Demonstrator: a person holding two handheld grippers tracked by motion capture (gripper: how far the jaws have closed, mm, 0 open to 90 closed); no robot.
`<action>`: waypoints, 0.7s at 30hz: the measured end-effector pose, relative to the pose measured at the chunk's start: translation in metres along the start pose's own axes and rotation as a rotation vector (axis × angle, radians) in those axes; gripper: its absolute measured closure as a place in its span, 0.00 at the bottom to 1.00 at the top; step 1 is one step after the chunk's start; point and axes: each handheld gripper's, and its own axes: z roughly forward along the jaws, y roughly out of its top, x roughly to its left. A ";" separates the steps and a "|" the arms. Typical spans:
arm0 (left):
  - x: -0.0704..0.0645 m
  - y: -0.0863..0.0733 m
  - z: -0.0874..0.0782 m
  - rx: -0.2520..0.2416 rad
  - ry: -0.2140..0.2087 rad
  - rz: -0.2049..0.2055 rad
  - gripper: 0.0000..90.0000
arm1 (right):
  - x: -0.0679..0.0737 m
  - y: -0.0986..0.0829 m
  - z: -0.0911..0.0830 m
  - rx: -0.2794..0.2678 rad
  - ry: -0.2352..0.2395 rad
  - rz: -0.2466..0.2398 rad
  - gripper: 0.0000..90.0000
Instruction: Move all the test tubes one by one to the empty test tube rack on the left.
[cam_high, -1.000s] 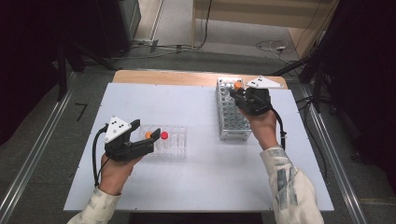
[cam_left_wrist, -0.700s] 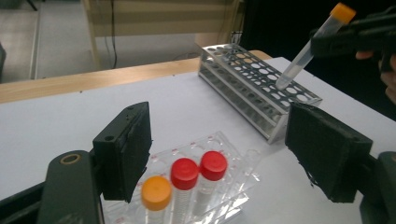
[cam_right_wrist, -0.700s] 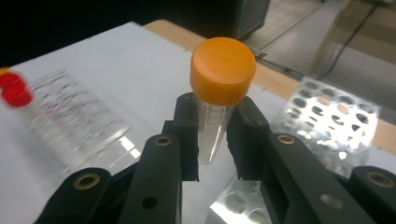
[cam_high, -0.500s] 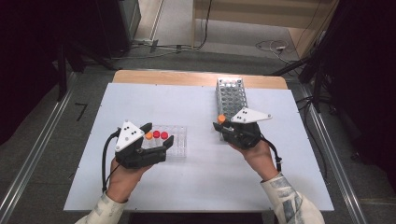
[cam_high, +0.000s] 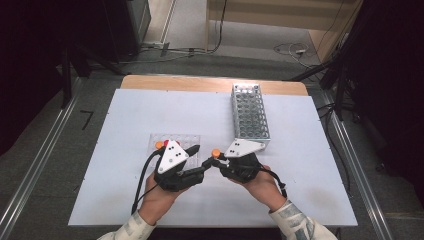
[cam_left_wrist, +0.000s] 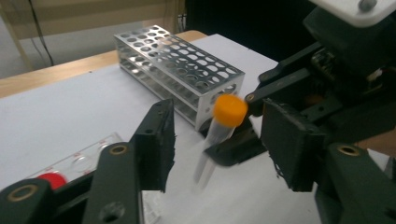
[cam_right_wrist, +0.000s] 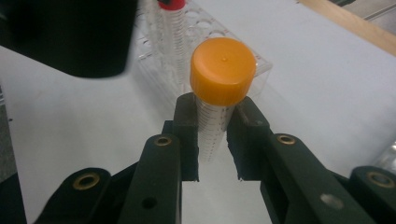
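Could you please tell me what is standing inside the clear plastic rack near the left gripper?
The clear plastic rack holds a red-capped tube and an orange-capped one. The left gripper covers part of the rack, so further tubes cannot be ruled out.

Orange-capped tube (cam_left_wrist: 215, 135) lower end is motion-blurred in the left gripper view, tip unreadable; in the right gripper view its bottom is hidden behind the right gripper (cam_right_wrist: 212, 140) jaws. Red-capped tube (cam_right_wrist: 171, 28) is cut off by the top edge there. Clear rack (cam_high: 172, 142) front is hidden under the left gripper (cam_high: 192, 150) plate in the high view.
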 end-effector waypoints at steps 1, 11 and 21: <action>-0.001 -0.001 0.002 0.006 -0.002 0.006 0.57 | 0.001 0.000 0.001 0.004 0.004 0.001 0.80; 0.003 -0.006 0.014 0.039 0.007 0.013 0.68 | 0.009 0.003 0.005 0.002 0.031 -0.015 0.80; 0.002 -0.009 0.016 0.048 0.008 0.027 0.77 | 0.011 0.002 0.008 0.010 0.040 -0.017 0.79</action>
